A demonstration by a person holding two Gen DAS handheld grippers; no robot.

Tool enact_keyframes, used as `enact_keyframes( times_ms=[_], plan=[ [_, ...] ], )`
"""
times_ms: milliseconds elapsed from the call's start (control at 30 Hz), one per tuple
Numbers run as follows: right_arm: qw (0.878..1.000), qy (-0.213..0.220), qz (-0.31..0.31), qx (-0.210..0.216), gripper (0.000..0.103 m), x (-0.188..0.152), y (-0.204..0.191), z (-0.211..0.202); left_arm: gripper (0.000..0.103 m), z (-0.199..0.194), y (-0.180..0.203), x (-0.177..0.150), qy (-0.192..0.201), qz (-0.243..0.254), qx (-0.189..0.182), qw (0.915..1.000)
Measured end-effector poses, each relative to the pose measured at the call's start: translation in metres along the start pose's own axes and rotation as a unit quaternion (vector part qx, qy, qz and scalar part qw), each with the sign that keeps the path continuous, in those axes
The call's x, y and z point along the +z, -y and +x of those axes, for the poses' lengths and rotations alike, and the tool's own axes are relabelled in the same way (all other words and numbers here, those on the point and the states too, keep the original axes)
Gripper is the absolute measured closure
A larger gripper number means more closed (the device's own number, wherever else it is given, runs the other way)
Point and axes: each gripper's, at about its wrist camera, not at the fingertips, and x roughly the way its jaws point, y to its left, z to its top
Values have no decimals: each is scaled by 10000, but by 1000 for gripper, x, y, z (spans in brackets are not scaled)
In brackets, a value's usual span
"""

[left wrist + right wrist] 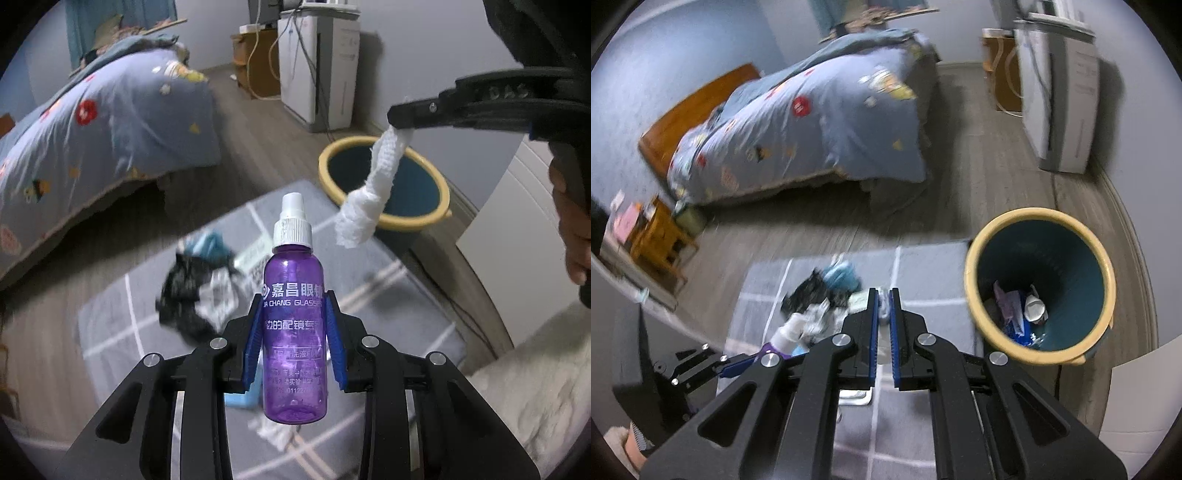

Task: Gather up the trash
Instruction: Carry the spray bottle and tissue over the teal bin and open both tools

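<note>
My left gripper is shut on a purple spray bottle with a white cap, held upright above the grey mat. My right gripper is shut on a twisted white tissue, which hangs from its tips over the near rim of the blue bin with a yellow rim. In the right wrist view the tissue shows only between the pads, the bin stands to the right with trash inside, and the left gripper with the bottle is at lower left.
A pile of trash, black, white and blue pieces, lies on the mat, also in the right wrist view. A bed with a blue quilt is behind. A white appliance stands by the wall. A wooden stool is at left.
</note>
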Motion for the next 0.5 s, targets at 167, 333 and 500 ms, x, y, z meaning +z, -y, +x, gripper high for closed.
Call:
enact_keyframes(
  times_ms=[167,333,500],
  plan=[
    [9982,223,288,-484,98,21,46,8,70,23,7,37,46,238,-92,9997],
    [9948,203,616,-780,98,28,92,22,70,60,23,72,1,485,-274,9984],
    [9912,52,833,-1026,98,25,130,35,70,107,44,102,-113,733,-484,9961]
  ],
)
